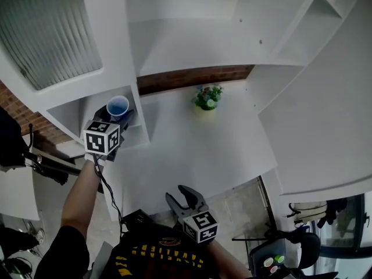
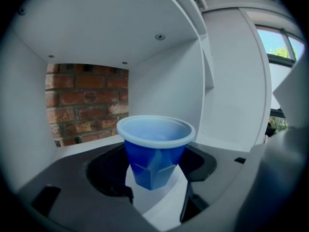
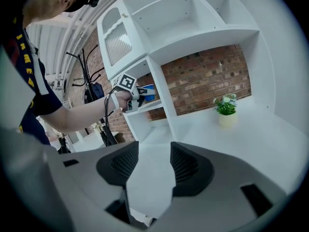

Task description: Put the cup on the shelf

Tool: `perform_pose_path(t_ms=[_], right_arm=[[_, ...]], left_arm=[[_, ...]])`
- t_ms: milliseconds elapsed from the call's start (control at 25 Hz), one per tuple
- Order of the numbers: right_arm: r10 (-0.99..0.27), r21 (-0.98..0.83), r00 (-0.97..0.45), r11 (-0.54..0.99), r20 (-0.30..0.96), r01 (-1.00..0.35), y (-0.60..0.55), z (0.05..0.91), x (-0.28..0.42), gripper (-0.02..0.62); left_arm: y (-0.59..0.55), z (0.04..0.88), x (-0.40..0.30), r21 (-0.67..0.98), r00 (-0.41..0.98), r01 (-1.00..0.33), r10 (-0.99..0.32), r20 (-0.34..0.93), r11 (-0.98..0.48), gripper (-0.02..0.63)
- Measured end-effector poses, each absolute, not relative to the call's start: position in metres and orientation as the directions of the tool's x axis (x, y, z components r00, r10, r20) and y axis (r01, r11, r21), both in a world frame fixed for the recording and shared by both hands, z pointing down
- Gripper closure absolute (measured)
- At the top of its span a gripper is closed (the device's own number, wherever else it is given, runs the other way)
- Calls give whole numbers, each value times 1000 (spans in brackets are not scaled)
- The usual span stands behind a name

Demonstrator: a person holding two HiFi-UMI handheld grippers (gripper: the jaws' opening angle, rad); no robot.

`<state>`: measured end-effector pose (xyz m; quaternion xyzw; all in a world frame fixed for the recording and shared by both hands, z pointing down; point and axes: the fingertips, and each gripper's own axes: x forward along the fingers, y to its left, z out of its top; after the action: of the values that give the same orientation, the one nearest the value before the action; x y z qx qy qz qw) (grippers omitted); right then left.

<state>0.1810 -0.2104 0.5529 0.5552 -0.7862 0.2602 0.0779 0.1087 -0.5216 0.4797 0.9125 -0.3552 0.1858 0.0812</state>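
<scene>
The head view looks steeply down on the desk and shelf. The left gripper view faces into one shelf box, close up. The right gripper view looks across the desk from farther back, sharing the plant.

Potted plant near brick wall

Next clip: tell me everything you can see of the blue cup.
The cup is blue plastic by its look, with a paler rim, a tapering body faceted near the base, and nothing visible inside. It is upright, held low on its body by the left gripper, inside a white shelf compartment backed by a brick wall. Whether its base touches the shelf cannot be told.
</scene>
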Motion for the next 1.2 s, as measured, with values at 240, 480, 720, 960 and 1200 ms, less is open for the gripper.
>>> perform_pose_path(t_ms=[240,480,720,960,1200], right_arm=[[-837,-330,-363,236,410,-914,-215,555,189,391],[-833,-343,-370,235,412,-910,-220,557,188,391],[-833,-345,-374,239,407,-908,-223,556,185,391],[-851,-348,-365,234,379,-908,-223,549,183,391],[-848,-329,-359,235,390,-914,-217,550,180,391]], left_arm=[[-527,500,115,6,647,-681,-598,473,-732,310],[-529,511,120,-22,626,-667,-576,526,-745,310],[-530,515,121,-7,607,-670,-554,570,-742,308],[-532,515,120,10,609,-680,-557,564,-733,307],[-527,517,117,-50,577,-682,-579,576,-730,273]])
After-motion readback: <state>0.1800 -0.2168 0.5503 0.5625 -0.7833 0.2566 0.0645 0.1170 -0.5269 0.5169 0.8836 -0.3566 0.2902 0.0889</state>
